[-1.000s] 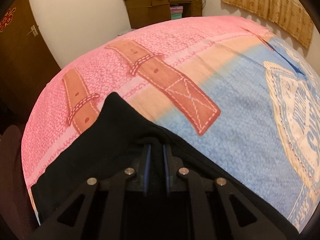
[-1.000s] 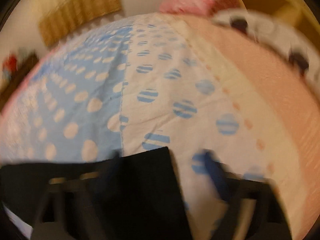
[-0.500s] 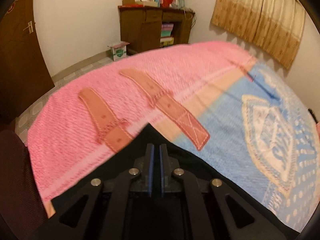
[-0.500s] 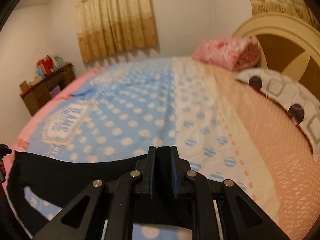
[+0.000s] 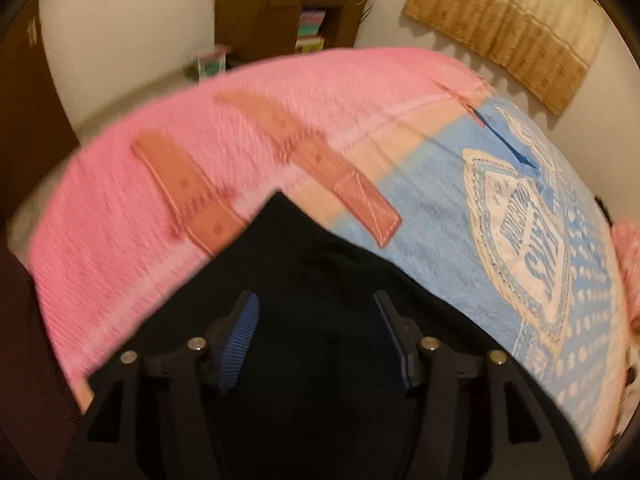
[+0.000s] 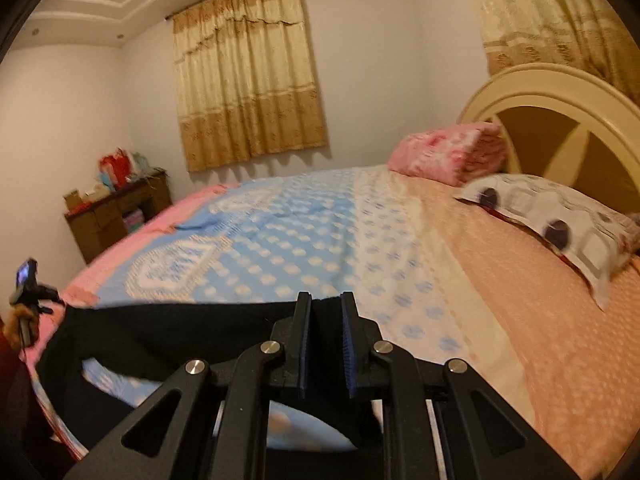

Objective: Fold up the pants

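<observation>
Since the frames a second ago, both views have lifted from close over the bedspread to take in the room, and the left gripper (image 5: 316, 334), then clenched on black cloth, has just been opening. Its blue pads (image 5: 239, 342) now stand apart with the black pants (image 5: 320, 264) lying below and between them; neither pad presses on the cloth (released). In this view the pants reach forward to a pointed corner that overlaps the lower end of a brown strap print (image 5: 192, 196) on the pink part of the bedspread (image 5: 120, 220).

Right gripper (image 6: 326, 344): jaws clenched on an edge of the pants (image 6: 168, 332), the cloth showing as a dark strip between the blue pads (image 6: 347, 350). From that grip the fabric runs left as a band held above the bedspread (image 6: 304, 240), with blue spotted sheet visible through a gap beneath it.

Background, right wrist view: a patterned pillow (image 6: 560, 220) and a folded pink blanket (image 6: 452, 152) lie at the cream headboard (image 6: 560, 88); beige curtains (image 6: 248, 80) hang behind, and a brown cabinet (image 6: 116, 212) stands by the far wall.
</observation>
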Demonstrator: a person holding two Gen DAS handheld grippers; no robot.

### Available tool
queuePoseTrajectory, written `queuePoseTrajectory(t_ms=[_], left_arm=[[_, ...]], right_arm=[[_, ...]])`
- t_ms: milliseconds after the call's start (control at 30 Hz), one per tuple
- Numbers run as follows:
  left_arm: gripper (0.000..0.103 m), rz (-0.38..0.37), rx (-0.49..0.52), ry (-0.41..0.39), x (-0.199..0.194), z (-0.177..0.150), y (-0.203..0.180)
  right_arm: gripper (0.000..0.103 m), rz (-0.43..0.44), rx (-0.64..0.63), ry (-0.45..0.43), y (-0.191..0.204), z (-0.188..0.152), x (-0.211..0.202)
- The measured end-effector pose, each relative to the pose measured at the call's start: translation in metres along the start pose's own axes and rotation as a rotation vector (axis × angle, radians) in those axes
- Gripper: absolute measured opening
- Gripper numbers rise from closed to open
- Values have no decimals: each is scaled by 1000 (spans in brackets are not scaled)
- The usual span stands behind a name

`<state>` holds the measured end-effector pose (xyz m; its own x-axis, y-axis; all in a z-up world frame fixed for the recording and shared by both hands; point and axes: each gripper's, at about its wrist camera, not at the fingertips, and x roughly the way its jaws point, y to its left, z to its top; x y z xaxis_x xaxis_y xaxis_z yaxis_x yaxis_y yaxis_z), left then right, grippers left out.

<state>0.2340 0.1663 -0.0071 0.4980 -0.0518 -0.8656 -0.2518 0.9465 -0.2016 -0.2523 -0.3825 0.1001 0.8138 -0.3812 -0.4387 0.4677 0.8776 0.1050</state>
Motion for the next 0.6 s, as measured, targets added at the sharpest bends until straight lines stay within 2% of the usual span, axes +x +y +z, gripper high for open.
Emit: queuePoseTrajectory(t_ms=[133, 267, 400, 600], left_arm=[[60, 10, -30, 68, 23, -8, -6], [60, 32, -49, 43, 24, -7, -12], [60, 67, -52, 50, 27, -1, -14], [60, 119, 0, 58, 38, 4, -24]], right_arm=[[14, -64, 88, 97, -27, -58, 2], [14, -95, 208, 187, -56, -99, 18], [14, -119, 222, 227, -64, -120, 26], [14, -121, 213, 242, -63, -121, 35]])
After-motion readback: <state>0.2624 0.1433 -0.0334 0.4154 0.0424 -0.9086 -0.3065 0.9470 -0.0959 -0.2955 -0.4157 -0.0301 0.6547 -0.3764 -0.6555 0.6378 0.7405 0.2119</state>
